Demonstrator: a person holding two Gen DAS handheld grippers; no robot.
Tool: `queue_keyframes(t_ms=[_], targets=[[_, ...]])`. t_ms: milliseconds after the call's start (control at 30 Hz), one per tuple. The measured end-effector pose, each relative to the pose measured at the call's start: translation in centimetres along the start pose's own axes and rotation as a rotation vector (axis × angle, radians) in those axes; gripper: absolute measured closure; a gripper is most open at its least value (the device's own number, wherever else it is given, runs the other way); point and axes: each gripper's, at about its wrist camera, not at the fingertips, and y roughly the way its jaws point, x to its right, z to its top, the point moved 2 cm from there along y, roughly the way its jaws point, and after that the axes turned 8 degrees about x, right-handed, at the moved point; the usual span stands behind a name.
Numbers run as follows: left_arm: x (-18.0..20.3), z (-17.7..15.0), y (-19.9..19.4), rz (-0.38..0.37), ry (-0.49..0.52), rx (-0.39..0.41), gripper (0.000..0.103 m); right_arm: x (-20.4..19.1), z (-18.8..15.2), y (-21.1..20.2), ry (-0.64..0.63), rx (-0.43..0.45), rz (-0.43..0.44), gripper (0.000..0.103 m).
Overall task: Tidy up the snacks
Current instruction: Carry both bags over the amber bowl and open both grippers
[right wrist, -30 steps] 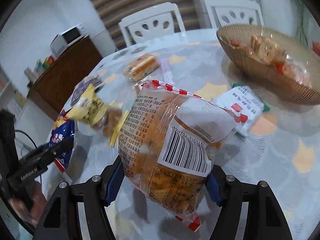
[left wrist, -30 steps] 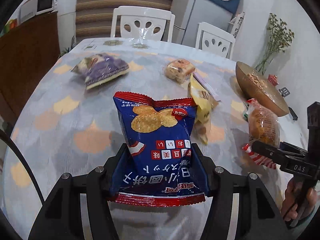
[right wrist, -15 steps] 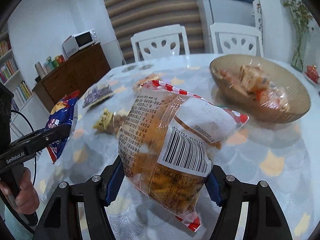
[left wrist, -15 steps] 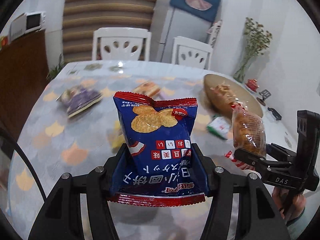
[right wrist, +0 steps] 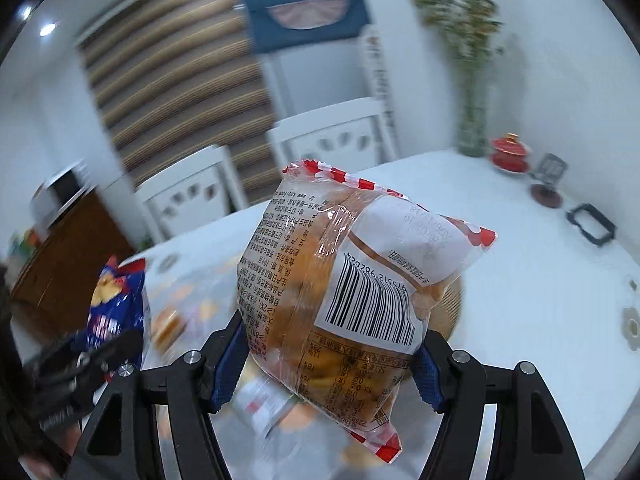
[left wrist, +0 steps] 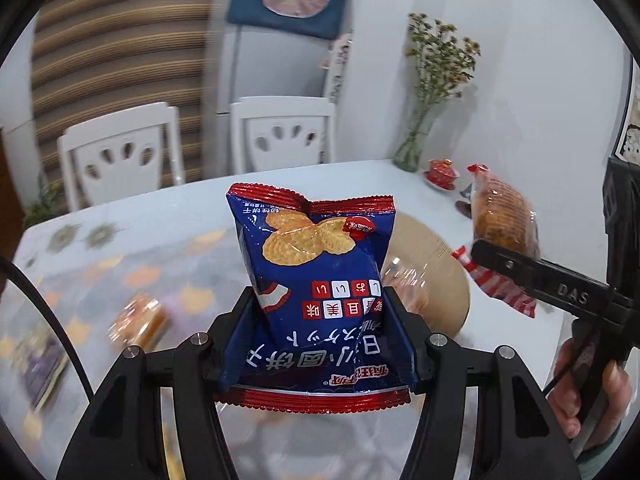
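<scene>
a: what fills the frames, biggest first?

b: the tabletop (left wrist: 168,240), pale with orange and grey patches, spreads across the lower half of both wrist views. two white chairs (left wrist: 284,136) stand behind it at mid frame, with a striped blind (left wrist: 120,52) at upper left.

a: and the snacks?

b: in the left wrist view the blue cracker bag (left wrist: 316,280) sits dead centre, upright, its lower part pinched between the two pads of the left gripper (left wrist: 320,360), which is closed on it. in the right wrist view the clear bread packet (right wrist: 340,300) fills the centre, tilted, barcode facing the camera, clamped between the blue pads of the right gripper (right wrist: 328,364). both are held clear of the tabletop.

a: where is the bowl?

b: the tan bowl (left wrist: 440,264) lies just behind the blue cracker bag, right of centre, with blurred wrapped snacks in it.

a: anything smaller?

b: a wrapped bun (left wrist: 138,320) lies at lower left, blurred, and a purple packet (left wrist: 44,364) at the far left edge. a vase of dried flowers (left wrist: 420,136) stands at upper right, a small red lidded cup (left wrist: 440,172) beside it. a hand (left wrist: 588,396) grips the right gripper's handle at the lower right edge.
</scene>
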Motion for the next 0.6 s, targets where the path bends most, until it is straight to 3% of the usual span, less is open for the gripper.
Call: queue_keyframes(t_ms=[167, 267, 300, 433, 600], targets=[[1.6, 1.1, 5.2, -0.027, -0.025, -0.026, 0.044, 1.9, 1.8, 3.1, 0.056, -0.034, -0.041, 0.033], [2.3, 1.3, 8.0, -0.039, -0.036, -0.074, 0.030, 2.6, 2.2, 5.3, 0.062, -0.083, -0.065, 0.025], [2.4, 1.3, 8.2, -0.028, -0.027, -0.080, 0.030, 2.9, 2.2, 5.7, 0.062, -0.090, -0.078, 0.025], [1.7, 0.5, 5.3, 0.020, 0.027, -0.042, 0.030, 3.5, 1.5, 4.3, 0.051, -0.068, -0.045, 0.024], [-0.9, -1.5, 0.7, 0.057, -0.039, 0.000, 0.030, 1.3, -0.6, 2.5, -0.016, -0.087, 0.017, 0.024]])
